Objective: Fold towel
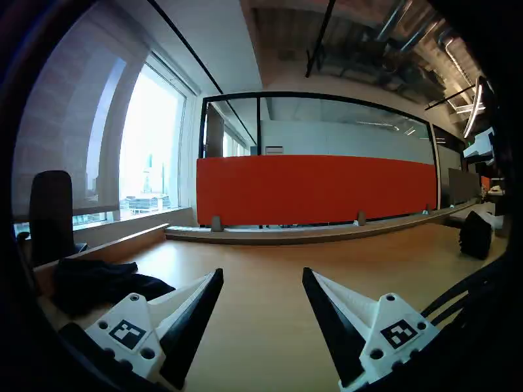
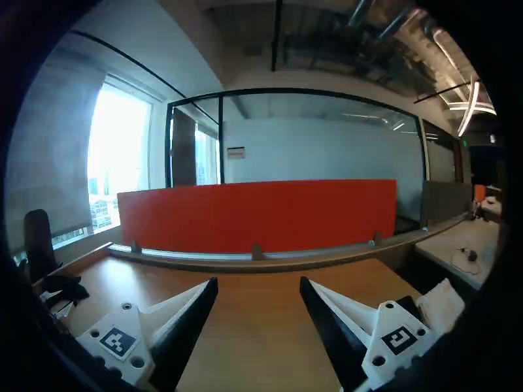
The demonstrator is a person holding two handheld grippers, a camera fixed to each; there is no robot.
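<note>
The left gripper (image 1: 262, 272) and the right gripper (image 2: 258, 281) hover level over the bench (image 1: 274, 251), jaws wide apart and empty, facing the orange divider (image 1: 314, 189); the dark crumpled towel (image 1: 98, 282) lies at the bench's left edge

The desk (image 1: 261, 261) lies bare toward 12 o'clock, up to the orange divider (image 1: 314, 189). A dark cloth (image 1: 98, 281) blocks 9 o'clock, and a black object (image 1: 476, 235) sits at 3 o'clock.

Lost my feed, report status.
Left gripper open, right gripper open, both empty. Dark crumpled cloth on wooden desk, left side, untouched. No obstruction seen.
</note>
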